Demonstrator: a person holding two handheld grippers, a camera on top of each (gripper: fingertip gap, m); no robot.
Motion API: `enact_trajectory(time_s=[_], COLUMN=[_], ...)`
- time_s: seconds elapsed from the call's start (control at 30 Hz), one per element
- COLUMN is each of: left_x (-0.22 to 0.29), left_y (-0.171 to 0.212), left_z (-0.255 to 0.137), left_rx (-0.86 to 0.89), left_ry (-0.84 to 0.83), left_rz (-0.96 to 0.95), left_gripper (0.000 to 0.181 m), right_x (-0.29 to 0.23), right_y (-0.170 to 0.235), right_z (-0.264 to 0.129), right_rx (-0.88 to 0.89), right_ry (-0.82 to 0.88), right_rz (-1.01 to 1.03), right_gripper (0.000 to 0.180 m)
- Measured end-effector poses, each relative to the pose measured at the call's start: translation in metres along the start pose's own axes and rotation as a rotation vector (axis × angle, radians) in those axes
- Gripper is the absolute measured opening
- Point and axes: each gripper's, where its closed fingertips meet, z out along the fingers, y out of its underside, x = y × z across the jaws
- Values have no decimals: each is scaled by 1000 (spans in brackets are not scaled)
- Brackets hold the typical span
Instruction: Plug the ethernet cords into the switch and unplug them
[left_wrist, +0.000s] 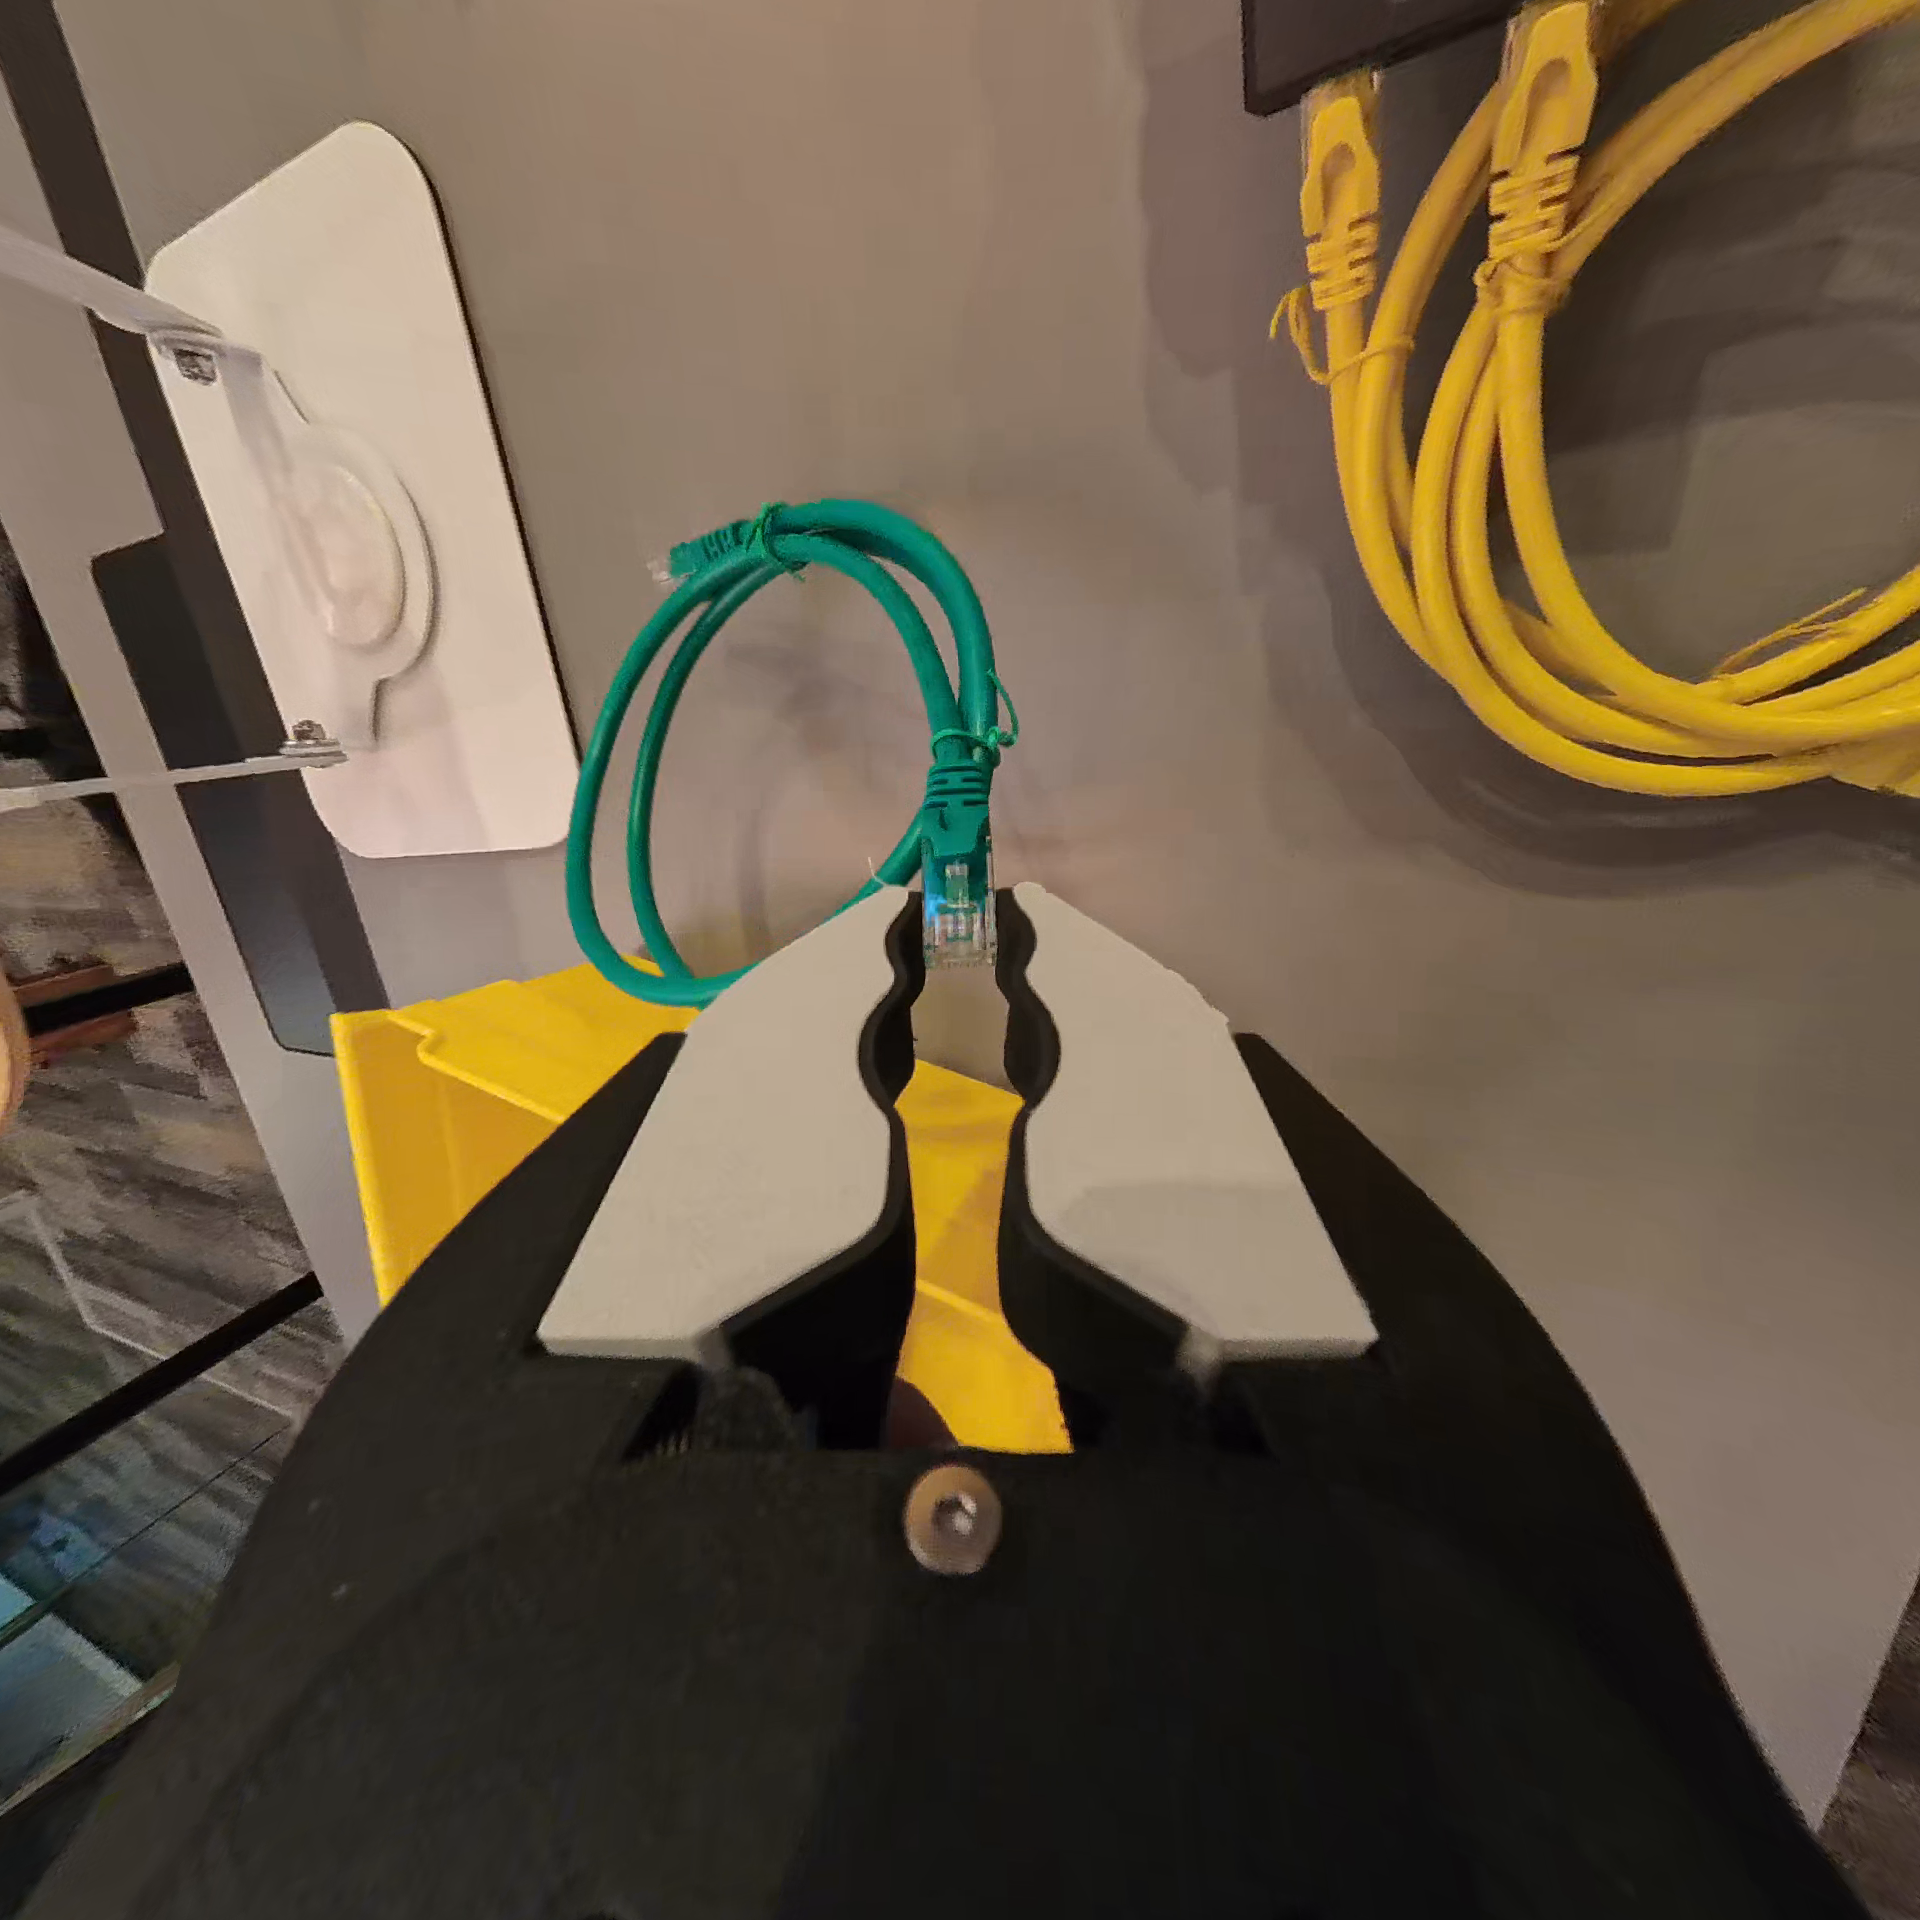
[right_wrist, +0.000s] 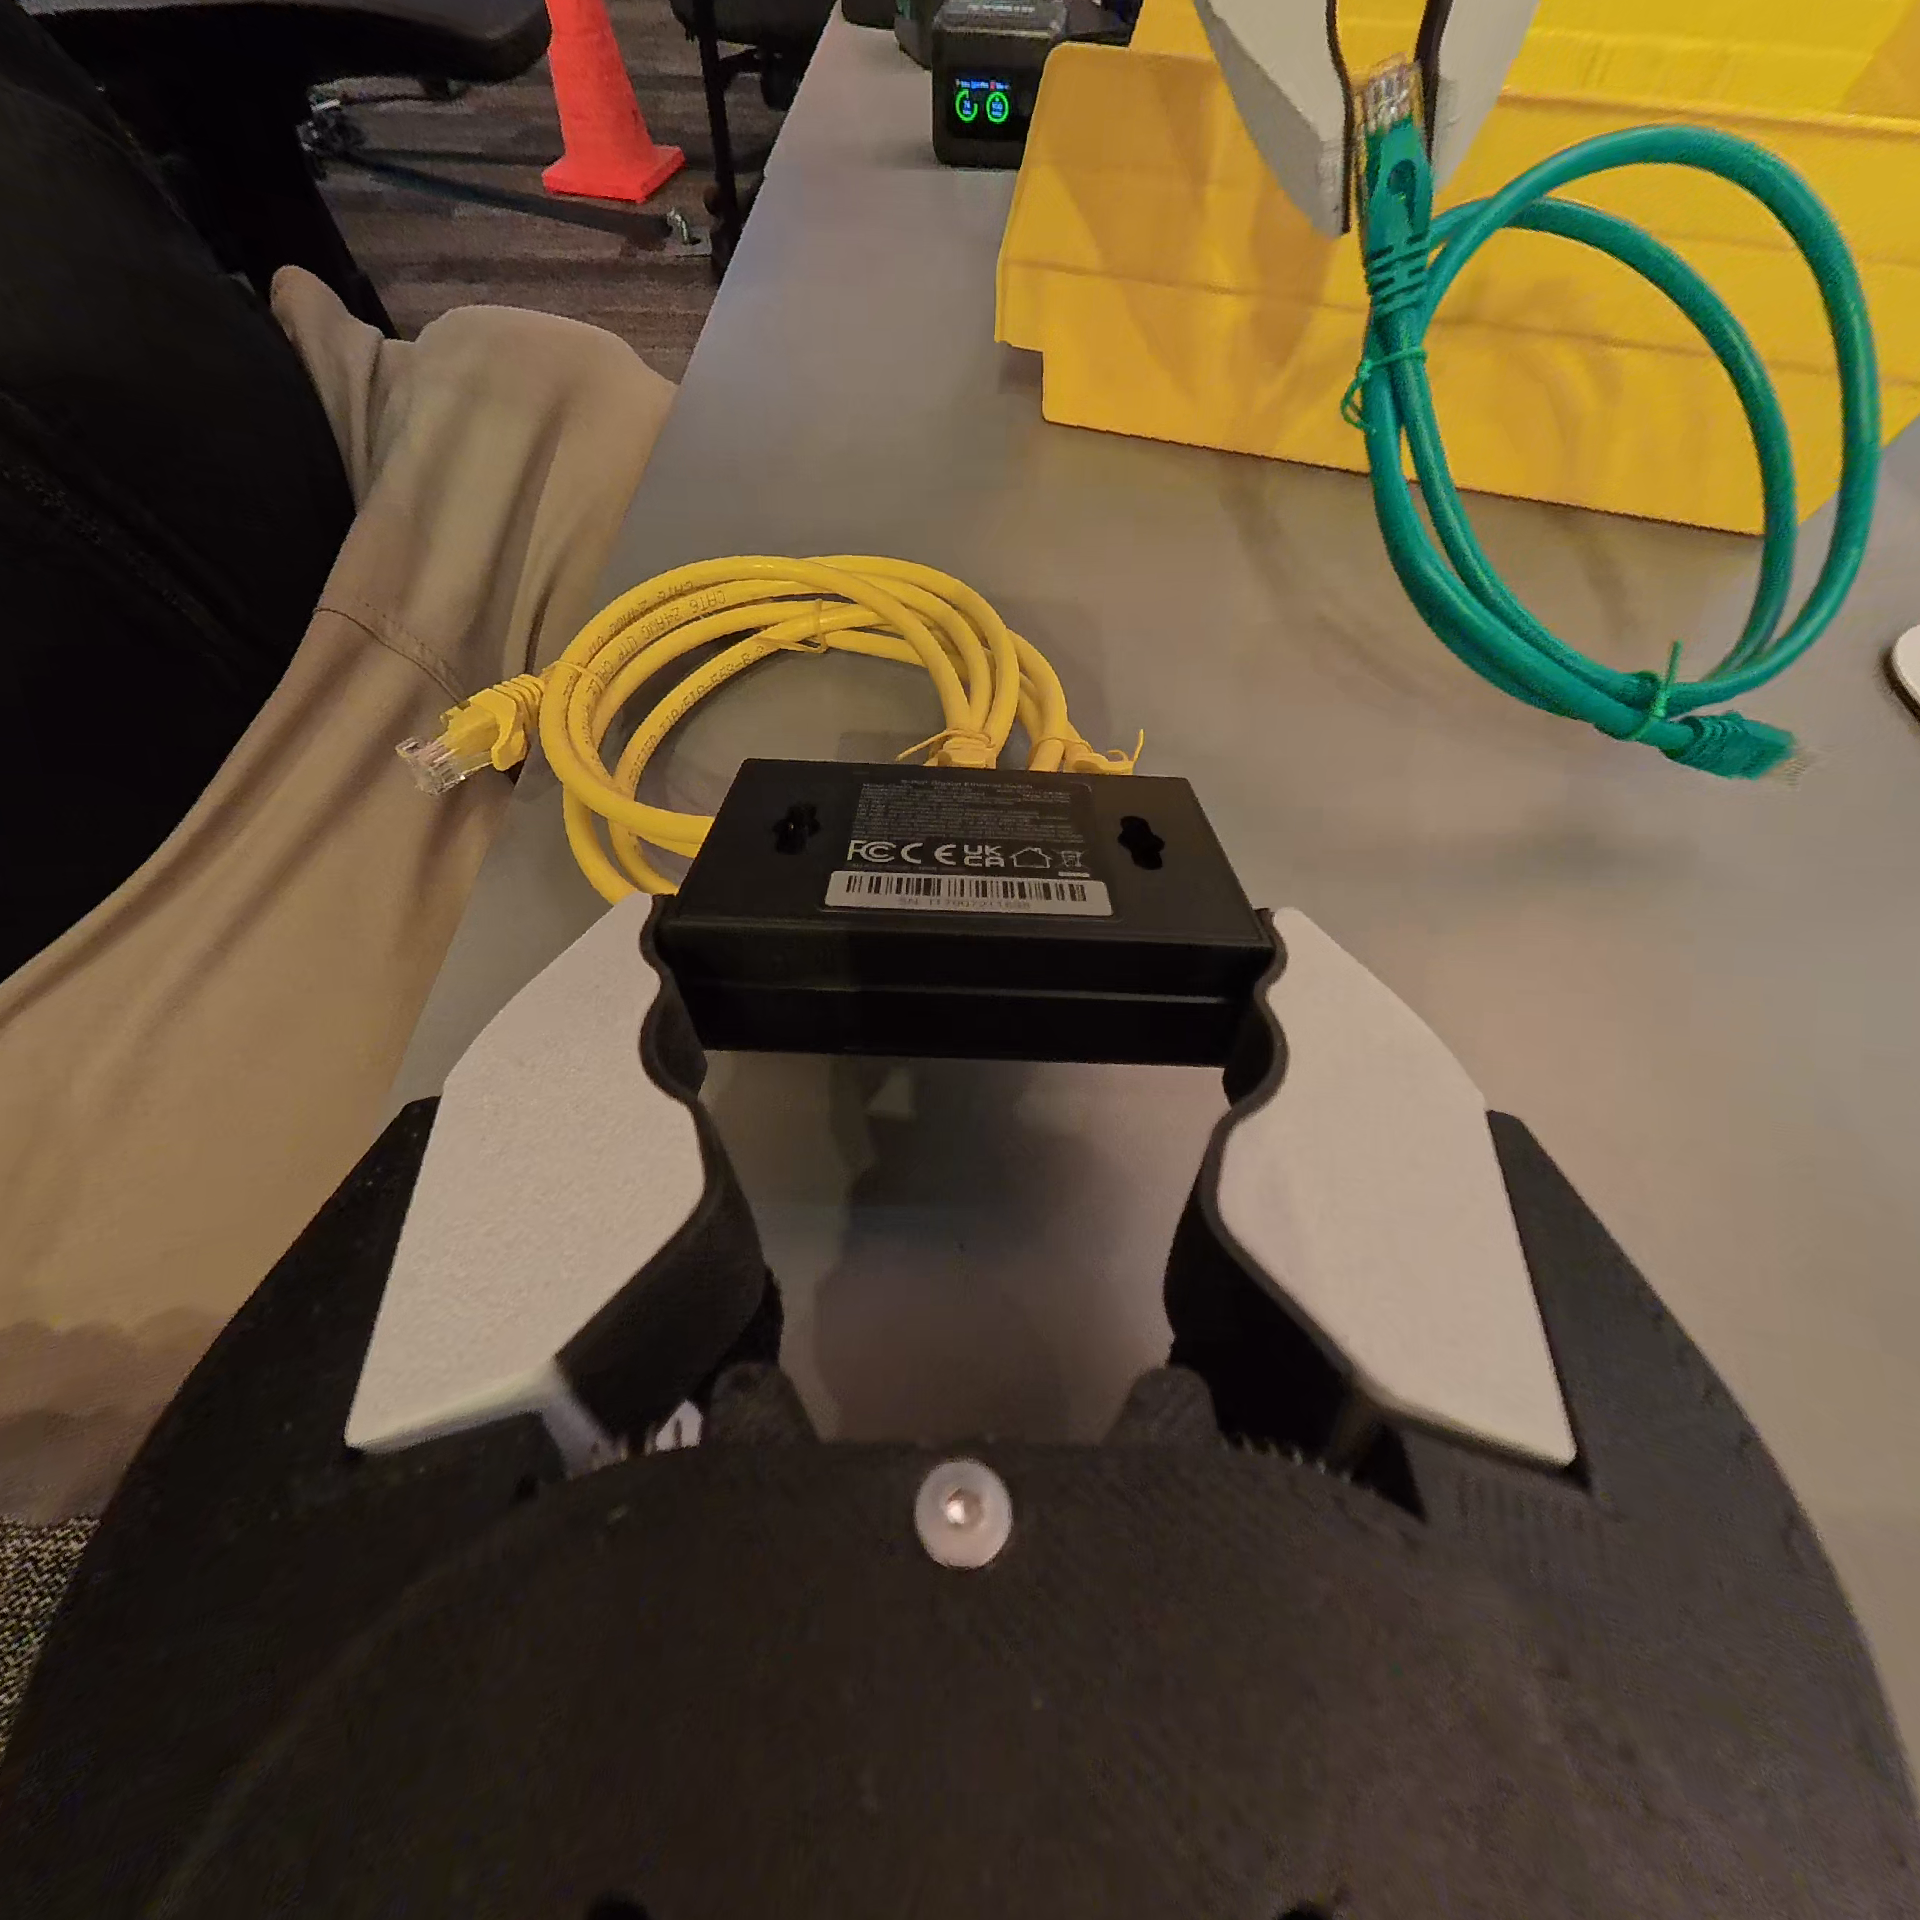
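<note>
My left gripper (left_wrist: 958, 914) is shut on the clear plug (left_wrist: 958, 920) of a coiled green ethernet cord (left_wrist: 790, 748) and holds it in the air; the gripper also shows in the right wrist view (right_wrist: 1387, 114) with the green cord (right_wrist: 1621, 436) hanging from it above the table. My right gripper (right_wrist: 961, 935) is shut on the black switch (right_wrist: 961, 883), held underside up with a barcode label showing. Coiled yellow cords (right_wrist: 790, 665) are plugged into the switch's far side; one yellow plug (right_wrist: 447, 743) lies free at the table edge. In the left wrist view the switch (left_wrist: 1351, 52) and the yellow cords (left_wrist: 1558, 468) are at the top right.
A yellow plastic bin (right_wrist: 1247, 312) stands on the grey table (right_wrist: 1143, 623) behind the green cord; it also shows in the left wrist view (left_wrist: 468, 1122). A small black device with green lights (right_wrist: 982, 94) sits at the back. A white plate (left_wrist: 353, 488) lies on the table. A person's leg in tan cloth (right_wrist: 312, 831) is at the left edge. An orange cone (right_wrist: 603, 104) stands on the floor. Tip to tip, the grippers are about 20 cm apart.
</note>
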Motion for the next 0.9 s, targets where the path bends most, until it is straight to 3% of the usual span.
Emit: enact_trajectory(time_s=[0.1, 0.33, 0.37, 0.47, 0.5, 0.6, 0.67, 0.8, 0.9], left_x=[2, 24, 19, -29, -37, -48, -42, -6, 11], left_y=[8, -17, -10, 26, 37, 39, 37, 4, 9], left_z=[9, 18, 24, 45, 47, 39, 35, 45, 67], left_rx=[-13, 117, 76, -144, -195, -208, -230, -70, -65], left_ry=[5, 202, 204, 44, 51, 22, 5, 35, -11], left_rz=[21, 203, 223, 251, 186, -55, -324, -780, -964], left_gripper=[12, 13, 12, 39, 48, 34, 41, 47, 65], right_x=[0, -1, -1, -1, -1, -1, -1, -1, -2], right_y=[0, 0, 0, -1, -1, -1, -1, 0, 0], right_z=[0, 0, 0, 0, -1, 0, 0, 1, 1], right_rx=[0, 3, 3, 5, 5, 5, 4, -6, -5], right_ry=[0, -4, -4, -5, -5, -4, -5, -9, -7], right_rz=[-1, 0, 1, 1, 1, 0, 1, 0, -4], right_gripper=[100, 100, 100, 100, 100, 100, 100, 100, 99])
